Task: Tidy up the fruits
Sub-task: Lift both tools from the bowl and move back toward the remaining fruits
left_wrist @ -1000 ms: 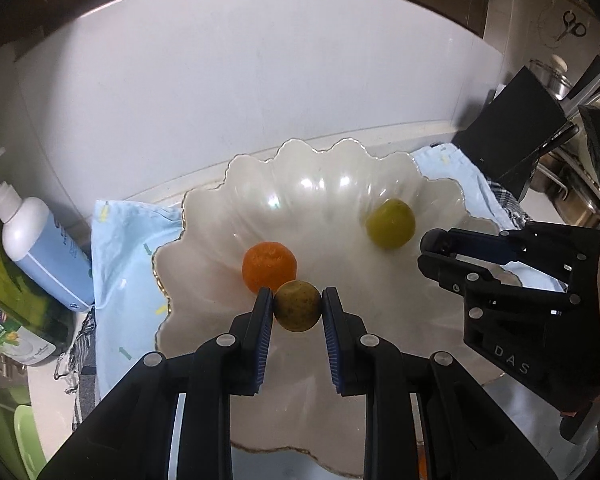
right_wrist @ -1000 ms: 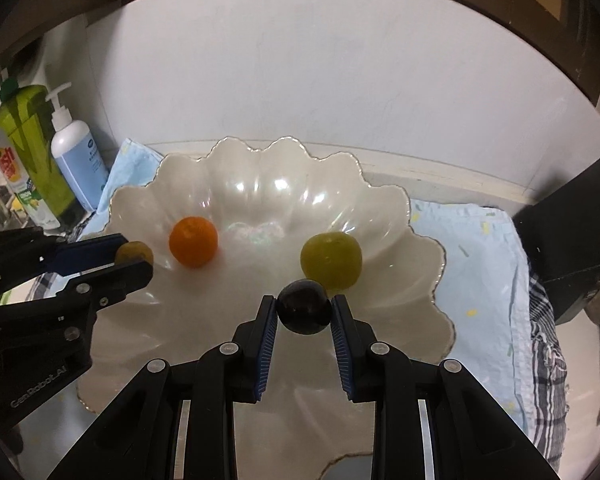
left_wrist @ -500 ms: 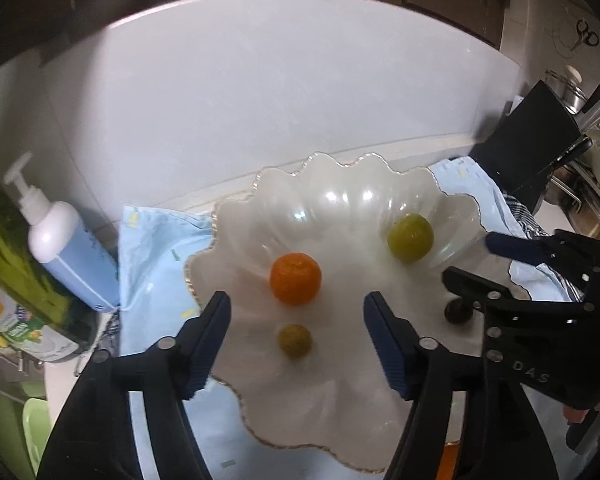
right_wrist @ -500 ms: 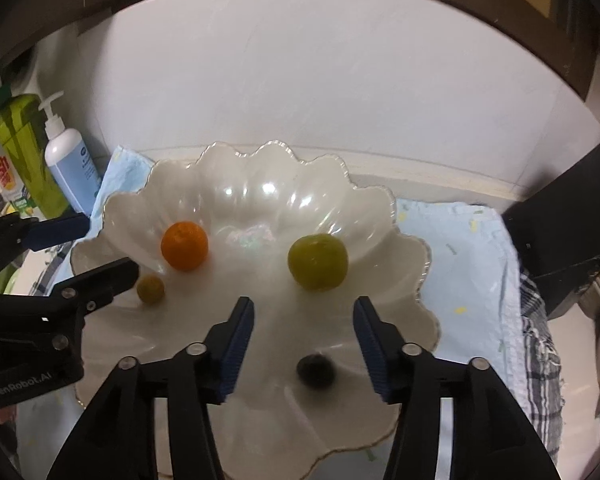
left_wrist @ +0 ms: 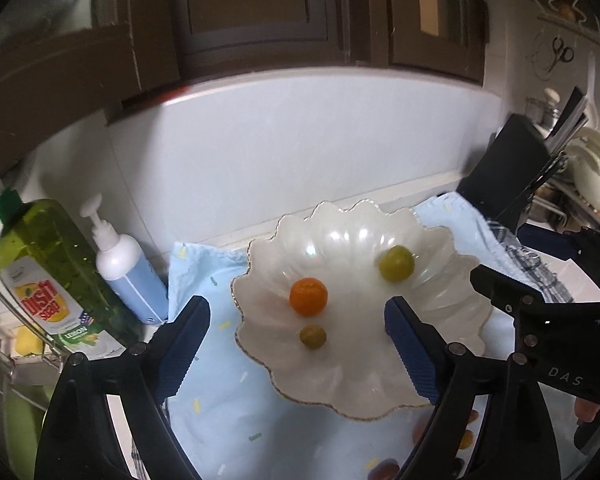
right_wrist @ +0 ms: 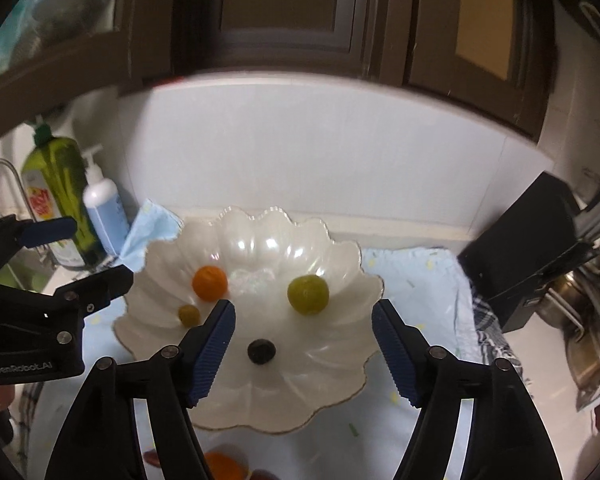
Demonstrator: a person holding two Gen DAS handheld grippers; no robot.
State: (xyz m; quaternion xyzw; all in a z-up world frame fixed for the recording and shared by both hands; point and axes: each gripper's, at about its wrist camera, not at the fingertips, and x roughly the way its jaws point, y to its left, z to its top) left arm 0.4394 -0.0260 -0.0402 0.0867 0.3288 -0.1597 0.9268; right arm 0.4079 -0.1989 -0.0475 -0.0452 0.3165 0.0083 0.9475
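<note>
Four fruits in my scalloped white glass bowl (right_wrist: 340,264) | left gripper (left_wrist: 296,336) opening, empty | right gripper (right_wrist: 304,340) opening, empty

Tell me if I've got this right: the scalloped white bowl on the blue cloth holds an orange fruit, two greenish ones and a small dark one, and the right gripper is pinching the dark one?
Not quite. The right gripper pinches nothing: its jaws are opening, and the dark fruit lies loose in the bowl, as the right wrist view shows. The rest is right.
</note>
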